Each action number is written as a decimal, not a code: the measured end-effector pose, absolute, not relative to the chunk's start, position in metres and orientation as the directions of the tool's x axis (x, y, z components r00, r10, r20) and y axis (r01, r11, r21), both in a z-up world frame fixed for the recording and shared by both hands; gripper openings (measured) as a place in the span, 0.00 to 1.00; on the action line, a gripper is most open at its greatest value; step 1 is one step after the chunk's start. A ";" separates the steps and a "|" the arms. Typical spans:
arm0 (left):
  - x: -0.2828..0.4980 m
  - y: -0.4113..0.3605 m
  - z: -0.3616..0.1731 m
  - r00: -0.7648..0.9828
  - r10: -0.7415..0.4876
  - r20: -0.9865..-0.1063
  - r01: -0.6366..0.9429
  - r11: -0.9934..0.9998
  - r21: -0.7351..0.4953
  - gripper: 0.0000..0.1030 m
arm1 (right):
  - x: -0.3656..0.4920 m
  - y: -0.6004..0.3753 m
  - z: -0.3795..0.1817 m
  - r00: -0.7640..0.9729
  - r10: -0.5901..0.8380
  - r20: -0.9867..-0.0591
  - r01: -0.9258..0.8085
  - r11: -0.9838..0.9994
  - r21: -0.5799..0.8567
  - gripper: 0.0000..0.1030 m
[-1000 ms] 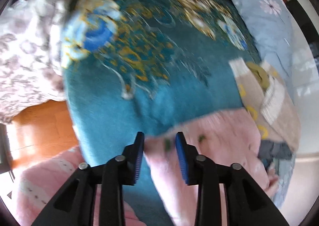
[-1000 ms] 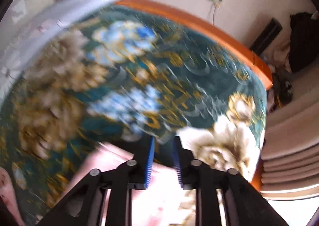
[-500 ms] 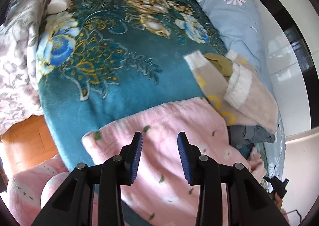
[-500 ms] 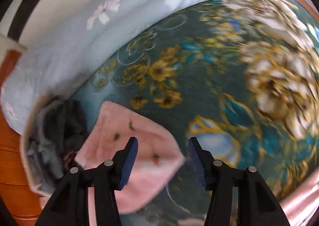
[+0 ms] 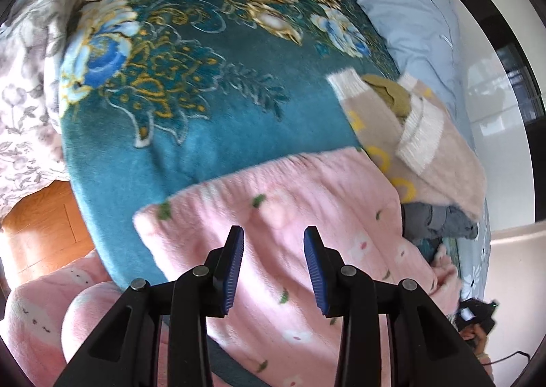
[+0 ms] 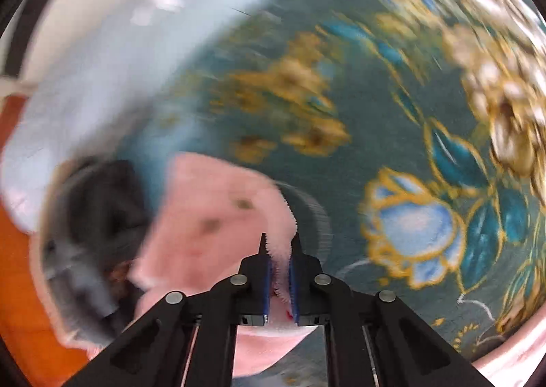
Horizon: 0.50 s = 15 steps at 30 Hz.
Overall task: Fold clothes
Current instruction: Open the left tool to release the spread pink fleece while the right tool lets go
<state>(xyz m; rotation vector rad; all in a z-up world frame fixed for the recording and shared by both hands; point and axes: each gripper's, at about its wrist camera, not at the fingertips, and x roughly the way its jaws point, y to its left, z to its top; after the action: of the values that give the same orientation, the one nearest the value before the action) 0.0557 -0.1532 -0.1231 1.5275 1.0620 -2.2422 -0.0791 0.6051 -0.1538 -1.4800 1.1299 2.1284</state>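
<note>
Now the right gripper [image 6: 279,243] had just clamped its jaws on the pink fleece garment's [image 6: 211,213] edge to fold it; the left gripper [image 5: 274,264] hovered over it, jaws apart.

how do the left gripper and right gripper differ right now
The left gripper is open, hovering above the pink garment with nothing between its pads. The right gripper has just closed and is shut on the pink garment's edge. The left view is fairly sharp; the right view is motion-blurred. Both have blue pads and point down at the teal floral blanket.

Fleece garment [image 5: 300,203] on the blanket [image 5: 218,121], sweater [image 5: 419,138] just right (pillow [image 5: 416,22] behind).
</note>
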 end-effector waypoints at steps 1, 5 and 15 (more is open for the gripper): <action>0.055 -0.151 -0.124 -0.430 0.209 -0.878 0.546 -0.714 -0.437 0.36 | -0.072 0.604 -0.132 -0.478 -0.175 -0.861 -0.588 -0.664 0.462 0.08; 0.053 -0.149 -0.125 -0.432 0.211 -0.877 0.543 -0.715 -0.440 0.36 | -0.010 0.624 -0.053 -0.686 -0.081 -0.723 -0.461 -0.720 0.519 0.08; 0.052 -0.139 -0.137 -0.391 0.247 -0.886 0.531 -0.726 -0.437 0.36 | 0.126 0.706 -0.182 -0.348 0.019 -0.937 -0.846 -0.438 0.305 0.08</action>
<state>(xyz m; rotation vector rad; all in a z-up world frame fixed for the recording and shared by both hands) 0.0524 -0.1386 -0.1374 1.6122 1.0622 -2.2341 0.1262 0.7063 -0.1823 -1.2684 1.1372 1.8469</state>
